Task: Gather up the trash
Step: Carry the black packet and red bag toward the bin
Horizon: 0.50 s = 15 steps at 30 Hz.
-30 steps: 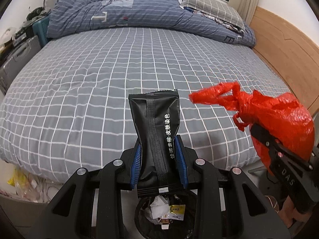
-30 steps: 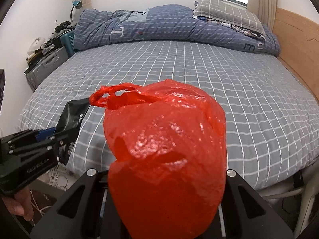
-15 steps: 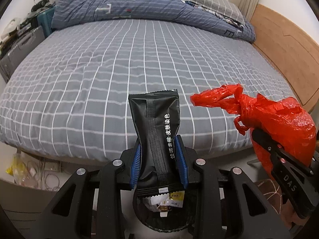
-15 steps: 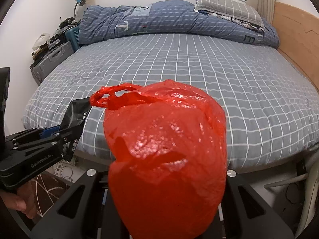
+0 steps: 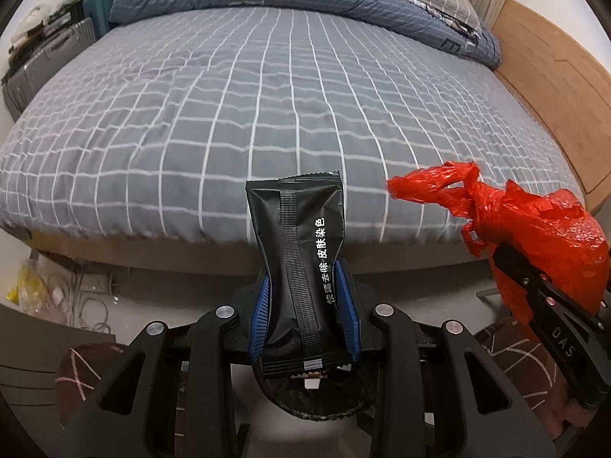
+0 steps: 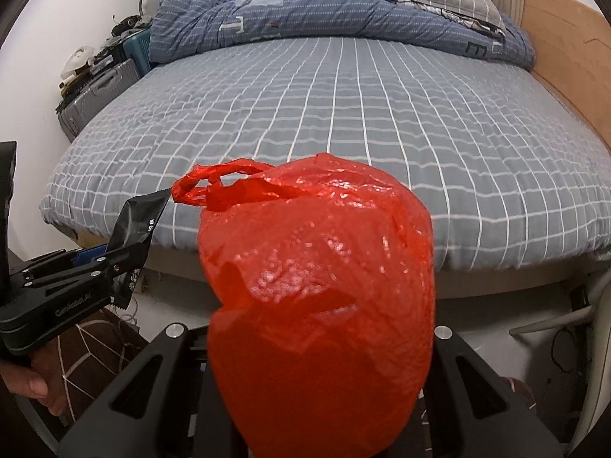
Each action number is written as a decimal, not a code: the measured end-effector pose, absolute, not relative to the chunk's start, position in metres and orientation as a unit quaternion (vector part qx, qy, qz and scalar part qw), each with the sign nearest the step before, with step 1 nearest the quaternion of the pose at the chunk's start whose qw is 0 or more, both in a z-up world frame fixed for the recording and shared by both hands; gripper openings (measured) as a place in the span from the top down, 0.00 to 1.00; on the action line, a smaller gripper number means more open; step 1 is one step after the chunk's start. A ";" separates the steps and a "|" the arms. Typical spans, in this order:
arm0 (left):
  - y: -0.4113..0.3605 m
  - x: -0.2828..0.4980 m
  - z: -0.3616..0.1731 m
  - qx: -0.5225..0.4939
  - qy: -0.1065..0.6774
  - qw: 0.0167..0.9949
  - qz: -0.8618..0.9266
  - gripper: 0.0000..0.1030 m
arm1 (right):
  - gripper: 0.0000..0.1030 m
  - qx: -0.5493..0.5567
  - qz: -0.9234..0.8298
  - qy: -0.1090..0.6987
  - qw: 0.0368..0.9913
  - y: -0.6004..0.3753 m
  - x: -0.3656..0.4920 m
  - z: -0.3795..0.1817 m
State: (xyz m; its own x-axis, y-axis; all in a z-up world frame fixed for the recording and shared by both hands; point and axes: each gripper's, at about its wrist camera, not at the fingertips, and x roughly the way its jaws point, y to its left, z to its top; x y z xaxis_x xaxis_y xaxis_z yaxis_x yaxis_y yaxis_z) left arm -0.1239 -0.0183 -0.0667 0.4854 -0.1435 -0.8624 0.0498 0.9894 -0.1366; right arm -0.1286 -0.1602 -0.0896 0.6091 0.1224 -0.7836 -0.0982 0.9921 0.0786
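Left wrist view: left claw (image 5: 303,301) clamps black sachet (image 5: 298,263) above bin (image 5: 317,406), off-centre release could miss it; right wrist view: right claw (image 6: 305,347) grips knotted red bag (image 6: 319,297) off the bed (image 6: 343,107), slick plastic may slip.

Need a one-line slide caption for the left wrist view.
Left tool grips a black sachet above a dark bin beside the bed.
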 end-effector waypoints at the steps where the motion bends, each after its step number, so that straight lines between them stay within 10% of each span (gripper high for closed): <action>1: -0.019 -0.127 -0.068 -0.045 0.504 0.861 -0.056 0.69 | 0.82 0.014 0.061 0.440 0.896 -0.161 -0.130 -0.092; 15: -0.015 -0.151 -0.114 -0.051 0.525 0.848 -0.056 0.69 | 0.82 0.021 0.062 0.485 0.872 -0.148 -0.153 -0.152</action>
